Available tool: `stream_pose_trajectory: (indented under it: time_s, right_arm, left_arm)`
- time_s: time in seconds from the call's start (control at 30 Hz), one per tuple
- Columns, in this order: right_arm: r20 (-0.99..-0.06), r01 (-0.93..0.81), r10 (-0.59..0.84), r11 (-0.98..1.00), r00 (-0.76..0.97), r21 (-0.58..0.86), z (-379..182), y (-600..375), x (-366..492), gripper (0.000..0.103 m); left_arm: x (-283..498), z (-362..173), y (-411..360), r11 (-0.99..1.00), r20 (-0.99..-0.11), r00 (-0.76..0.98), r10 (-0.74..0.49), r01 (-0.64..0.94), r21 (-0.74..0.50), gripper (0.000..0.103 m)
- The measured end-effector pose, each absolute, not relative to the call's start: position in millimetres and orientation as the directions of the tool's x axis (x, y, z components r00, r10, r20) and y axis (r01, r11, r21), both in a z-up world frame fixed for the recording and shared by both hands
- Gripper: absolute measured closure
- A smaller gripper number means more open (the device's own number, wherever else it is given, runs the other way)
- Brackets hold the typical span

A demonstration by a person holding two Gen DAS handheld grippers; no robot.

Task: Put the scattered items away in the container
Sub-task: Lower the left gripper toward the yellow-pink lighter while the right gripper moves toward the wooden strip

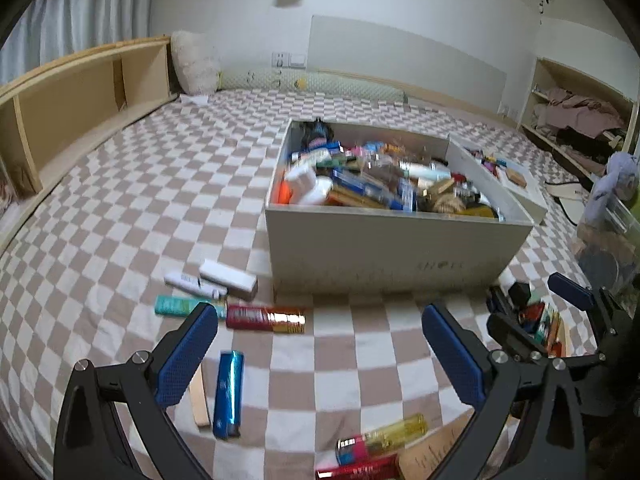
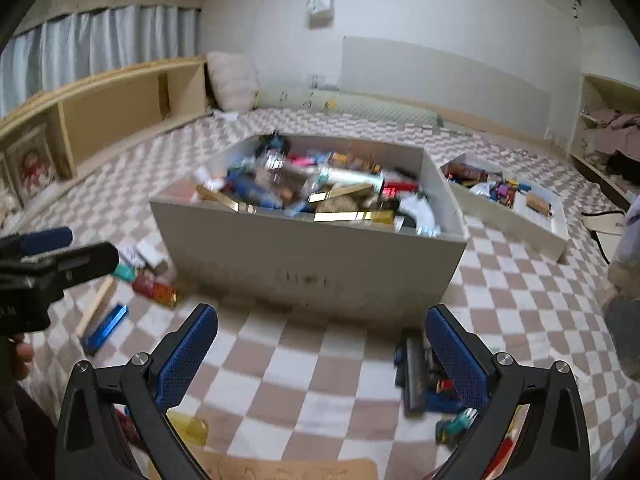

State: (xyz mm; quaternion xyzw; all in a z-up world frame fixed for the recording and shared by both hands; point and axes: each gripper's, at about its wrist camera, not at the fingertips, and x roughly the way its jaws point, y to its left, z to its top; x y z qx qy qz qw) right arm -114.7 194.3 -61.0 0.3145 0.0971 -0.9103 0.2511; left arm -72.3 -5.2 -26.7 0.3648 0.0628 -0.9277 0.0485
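Checkered beige-and-white bedspread [image 1: 120, 184] underfoot, wooden shelf unit [image 1: 72, 92] along far left, white wall behind. Left of container on bedspread: white box [image 1: 228, 274] touching white tube [image 1: 192, 282], teal tube [image 1: 180, 306] end-on to red-and-gold tube [image 1: 266, 319], all near container's front left corner. Closer in: blue metallic bar [image 1: 229, 394] just beside thin wooden stick [image 1: 200, 398]. Left gripper [image 1: 320, 360] spread wide, empty, hovering over bare checks between blue bar and yellow-capped bottle [image 1: 384, 438]; red tube [image 1: 360, 472] at bottom edge. Centre: grey open container [image 1: 392, 248], piled full with mixed tubes, boxes, bottles, contents blurred. Second shallow white tray [image 2: 520, 216] to right of container, apart from it, also holding small items. Right gripper [image 2: 320, 364] spread open, nothing between fingers, pointed at container's front wall; right finger [image 2: 456, 356] overlapping dark pile of small items [image 2: 420, 380] on bedspread, contact not clear. Far right: open shelf with crumpled clothes [image 1: 576, 108].
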Motion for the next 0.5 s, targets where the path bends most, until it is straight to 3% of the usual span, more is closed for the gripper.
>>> stream_pose_trajectory:
  time_s: [0.3,0.5]
  right_arm:
    - [-0.705,0.478,-0.312,-0.878,-0.637,-0.043,-79,210,-117,0.000]
    - [-0.714,0.429,-0.289,-0.903,-0.638,-0.018,-85,230,-122,0.000]
  left_arm:
    - [-64,-62,4,-0.980,-0.804,-0.594,0.004,0.158,-0.121,0.000]
    - [-62,-77,20,-0.985,-0.844,-0.535,0.031,0.128,-0.118,0.001]
